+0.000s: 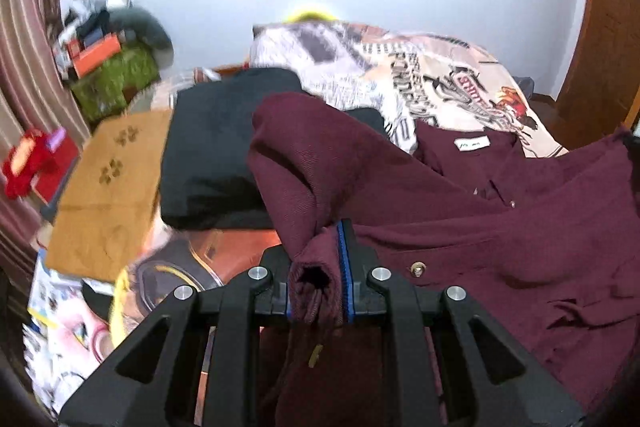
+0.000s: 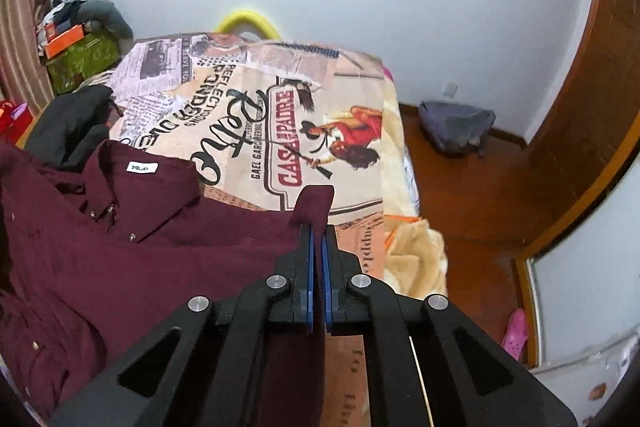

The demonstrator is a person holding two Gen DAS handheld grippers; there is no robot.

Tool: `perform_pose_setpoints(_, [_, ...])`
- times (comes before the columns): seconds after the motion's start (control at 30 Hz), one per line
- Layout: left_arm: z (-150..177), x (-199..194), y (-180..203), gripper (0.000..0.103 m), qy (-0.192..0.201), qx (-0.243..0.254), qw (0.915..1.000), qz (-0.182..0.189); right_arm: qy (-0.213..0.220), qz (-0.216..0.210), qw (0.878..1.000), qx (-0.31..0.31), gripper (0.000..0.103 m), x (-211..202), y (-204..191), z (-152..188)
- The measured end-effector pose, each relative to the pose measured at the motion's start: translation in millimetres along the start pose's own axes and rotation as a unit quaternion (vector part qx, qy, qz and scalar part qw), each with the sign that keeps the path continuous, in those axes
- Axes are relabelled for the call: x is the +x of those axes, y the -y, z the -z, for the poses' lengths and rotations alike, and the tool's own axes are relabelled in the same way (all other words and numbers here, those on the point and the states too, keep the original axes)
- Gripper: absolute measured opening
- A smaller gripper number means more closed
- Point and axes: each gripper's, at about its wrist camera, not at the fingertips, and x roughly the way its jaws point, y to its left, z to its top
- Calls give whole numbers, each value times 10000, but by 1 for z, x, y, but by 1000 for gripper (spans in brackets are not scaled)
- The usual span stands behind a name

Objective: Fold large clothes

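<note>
Maroon button-up shirt (image 2: 120, 239) spread face-up across a bed, over a printed blanket (image 2: 280, 115) with newspaper and poster graphics. Collar toward the wall, white neck label showing, small pale buttons down the placket and at the collar tips. Fine ribbed weave, soft creases throughout. Left gripper (image 1: 320, 267) clamped on a bunched cuff, the sleeve lifted into a loose arch above the bed. Right gripper (image 2: 318, 247) pinched tight on a thin flat edge of the same fabric, a small flap standing up past the blue pads (image 2: 310, 267). Folded black clothes (image 1: 216, 155) stacked just beside the shirt, at its left in the left view.
</note>
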Motion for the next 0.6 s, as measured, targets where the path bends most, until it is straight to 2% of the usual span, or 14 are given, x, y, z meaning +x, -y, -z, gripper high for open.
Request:
perform_pose_setpoints(0.1, [15,27,-10,21,-395,-66,9992,-17,-384,42,9989,253,3,36,10,12])
perform_pose_setpoints(0.27, [46,71,-34,38,-1029,-484,9935,101,-898,213,9928,768,7,74,30,45])
perform_pose_setpoints(0.37, [50,73,-38,46,-1016,-535,9934,57,-867,52,9897,1136,10,63,39,52])
perform_pose_setpoints(0.5, [43,56,-34,46,-980,-461,9941,-15,-694,-287,9866,1448,10,26,47,46])
perform_pose_setpoints(0.6, [34,26,-29,46,-733,-356,9967,-47,-381,-443,9888,1371,11,-17,43,39])
